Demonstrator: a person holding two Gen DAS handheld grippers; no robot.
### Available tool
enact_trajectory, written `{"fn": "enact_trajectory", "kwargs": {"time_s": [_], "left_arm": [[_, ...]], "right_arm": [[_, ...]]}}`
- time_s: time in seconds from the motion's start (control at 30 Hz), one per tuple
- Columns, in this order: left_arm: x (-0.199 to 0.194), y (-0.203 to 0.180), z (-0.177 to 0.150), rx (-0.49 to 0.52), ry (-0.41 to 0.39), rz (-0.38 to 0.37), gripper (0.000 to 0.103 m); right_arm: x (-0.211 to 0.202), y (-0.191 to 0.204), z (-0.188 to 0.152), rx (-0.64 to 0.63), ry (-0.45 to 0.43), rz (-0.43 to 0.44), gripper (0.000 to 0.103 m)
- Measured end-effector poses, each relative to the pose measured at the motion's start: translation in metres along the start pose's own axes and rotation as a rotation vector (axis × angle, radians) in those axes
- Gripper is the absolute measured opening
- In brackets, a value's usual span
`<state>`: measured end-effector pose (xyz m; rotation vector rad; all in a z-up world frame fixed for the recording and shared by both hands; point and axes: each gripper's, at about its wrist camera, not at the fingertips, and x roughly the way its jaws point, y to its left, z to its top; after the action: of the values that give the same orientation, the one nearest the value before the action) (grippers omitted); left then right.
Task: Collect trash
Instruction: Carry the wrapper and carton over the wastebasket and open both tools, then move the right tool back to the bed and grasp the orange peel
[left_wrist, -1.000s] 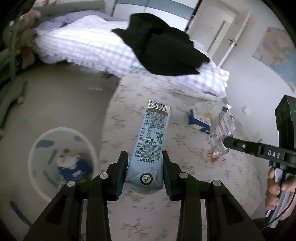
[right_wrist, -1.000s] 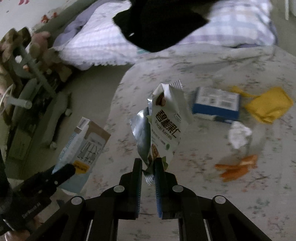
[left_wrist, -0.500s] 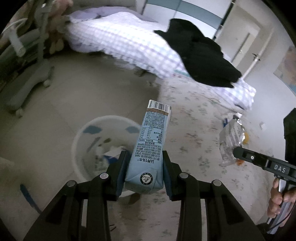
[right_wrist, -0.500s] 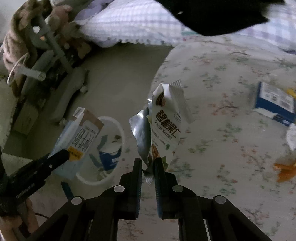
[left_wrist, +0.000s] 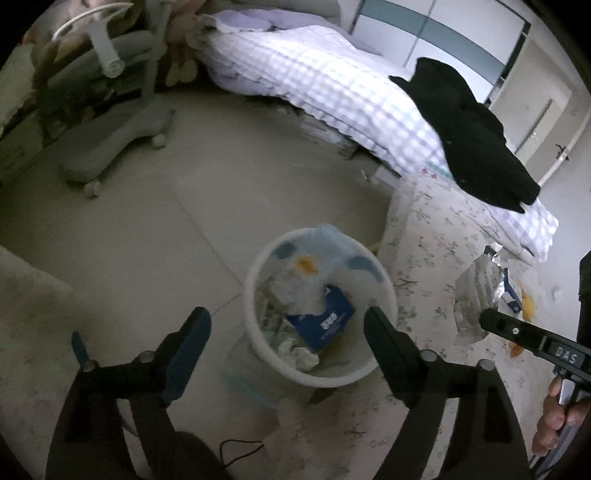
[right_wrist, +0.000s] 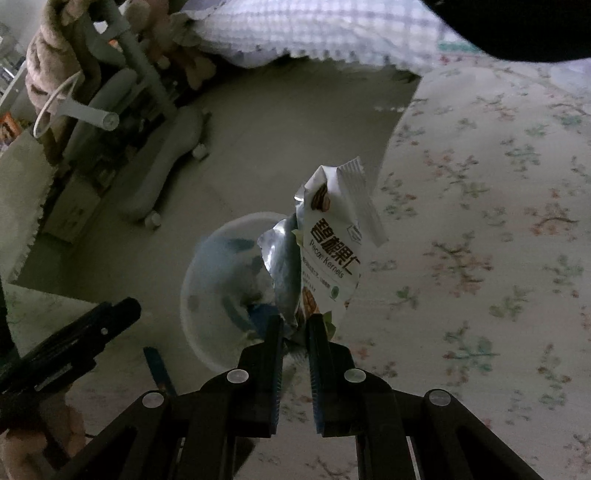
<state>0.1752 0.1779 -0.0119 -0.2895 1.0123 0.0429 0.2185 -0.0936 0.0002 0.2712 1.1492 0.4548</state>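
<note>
Left hand-held gripper (left_wrist: 286, 341) opening, nothing between, over bin (left_wrist: 320, 306). Right hand-held gripper (right_wrist: 295, 328) pinches snack bag (right_wrist: 328, 254) bottom edge: looks light, crinkly, floppy, probably slippery foil.

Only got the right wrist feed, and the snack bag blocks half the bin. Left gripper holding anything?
Observer: No. The left gripper has nothing between its jaws, which are opening. The bin shows through the gap.
Operator: What's in the bin?
Observer: A blue box lying on crumpled paper.
Operator: Any trash still outside it?
Observer: Yes. A small blue carton and a yellow scrap lie on the floral cloth, beyond the snack bag.
</note>
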Motion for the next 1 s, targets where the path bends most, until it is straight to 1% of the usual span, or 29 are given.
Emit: {"fn": "enact_trajectory", "kwargs": {"time_s": [0.17,0.37,0.4,0.47,0.5,0.53,0.57,0.6,0.63,0.77,0.9,1.0], "left_arm": [[-0.007,0.018,-0.005,0.001,-0.002,0.036,0.088],[-0.011,0.034,-0.011,-0.012,-0.003,0.058,0.089],[-0.011,0.036,-0.011,-0.012,-0.004,0.064,0.089],[-0.013,0.037,-0.013,-0.010,-0.009,0.076,0.094],[-0.014,0.038,-0.013,-0.009,-0.013,0.079,0.098],[-0.014,0.037,-0.014,-0.009,-0.016,0.079,0.100],[-0.016,0.036,-0.014,-0.006,-0.019,0.078,0.100],[-0.016,0.036,-0.015,-0.004,-0.020,0.078,0.101],[-0.017,0.034,-0.015,0.000,-0.018,0.075,0.103],[-0.022,0.025,-0.018,0.026,-0.020,0.058,0.103],[-0.027,0.013,-0.020,0.042,-0.026,0.036,0.103],[-0.028,0.002,-0.023,0.039,-0.020,0.006,0.103]], "right_arm": [[0.022,0.012,0.000,-0.008,0.024,0.013,0.012],[0.048,0.026,-0.002,-0.012,0.061,0.037,0.013],[0.051,0.028,-0.002,-0.013,0.065,0.042,0.016],[0.056,0.032,-0.002,-0.015,0.075,0.056,0.018],[0.057,0.032,-0.001,-0.013,0.083,0.060,0.033],[0.059,0.032,-0.001,-0.004,0.093,0.068,0.054],[0.059,0.030,-0.001,0.011,0.098,0.072,0.060],[0.056,0.028,-0.001,0.025,0.085,0.073,0.062],[0.053,0.027,0.000,0.026,0.077,0.072,0.062],[0.038,0.020,-0.002,0.038,0.055,0.046,0.063],[0.014,0.007,-0.005,0.059,0.016,-0.010,0.073],[-0.004,-0.002,-0.006,0.068,-0.016,-0.047,0.080]]}}
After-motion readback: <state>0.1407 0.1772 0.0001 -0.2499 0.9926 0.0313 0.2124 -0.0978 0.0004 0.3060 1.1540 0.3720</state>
